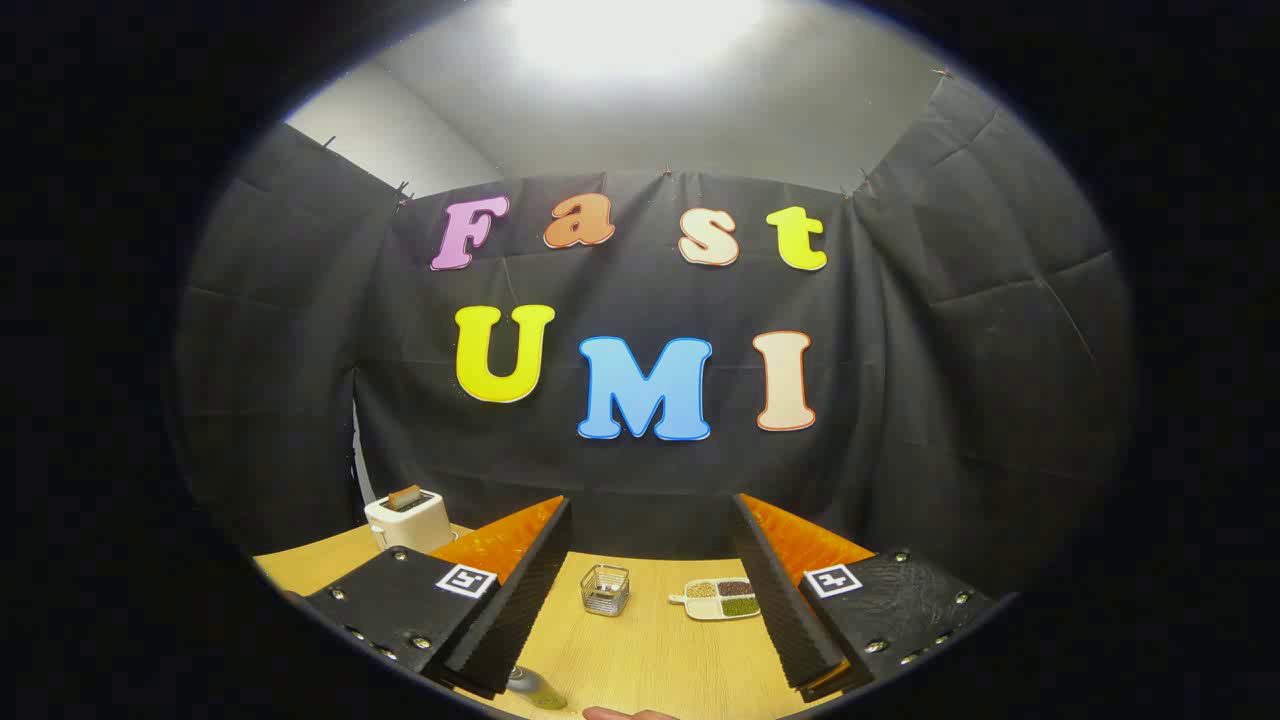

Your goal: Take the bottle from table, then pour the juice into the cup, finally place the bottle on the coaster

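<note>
My gripper is open, held level above the wooden table, with a wide gap between its fingers and nothing in it. Beyond the fingers, seen through the gap, a small clear glass cup stands on the table. Low down beside the left finger a small grey and olive object pokes into view; I cannot tell whether it is the bottle. A pinkish sliver shows at the nearest edge of the table, too little of it to name.
A pale divided dish holding several kinds of grains lies right of the cup. A white toaster with a slice in it stands at the far left of the table. The black cloth wall closes the back.
</note>
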The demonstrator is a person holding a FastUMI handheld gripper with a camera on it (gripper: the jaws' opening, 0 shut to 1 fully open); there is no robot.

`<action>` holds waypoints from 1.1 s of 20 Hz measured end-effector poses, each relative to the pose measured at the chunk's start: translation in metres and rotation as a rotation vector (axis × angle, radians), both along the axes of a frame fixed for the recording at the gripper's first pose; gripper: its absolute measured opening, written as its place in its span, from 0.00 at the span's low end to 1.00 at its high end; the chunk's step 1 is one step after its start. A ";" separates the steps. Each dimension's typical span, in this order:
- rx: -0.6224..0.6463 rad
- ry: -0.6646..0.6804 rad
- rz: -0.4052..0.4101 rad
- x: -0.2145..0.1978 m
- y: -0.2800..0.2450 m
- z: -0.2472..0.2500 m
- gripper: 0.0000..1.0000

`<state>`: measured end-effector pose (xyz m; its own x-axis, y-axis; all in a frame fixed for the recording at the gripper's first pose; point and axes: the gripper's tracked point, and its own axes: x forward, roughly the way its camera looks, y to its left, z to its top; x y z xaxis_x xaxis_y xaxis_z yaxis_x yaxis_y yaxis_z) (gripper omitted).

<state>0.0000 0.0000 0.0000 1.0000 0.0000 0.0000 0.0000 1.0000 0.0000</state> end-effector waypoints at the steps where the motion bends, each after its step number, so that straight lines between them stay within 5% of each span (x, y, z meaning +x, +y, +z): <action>1: -0.001 0.001 -0.003 0.000 -0.001 -0.001 0.96; 22: 0.026 0.017 0.045 -0.006 0.017 -0.038 0.96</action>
<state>-0.0064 0.0166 -0.0384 0.9989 0.0449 -0.0166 -0.0445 0.9987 0.0259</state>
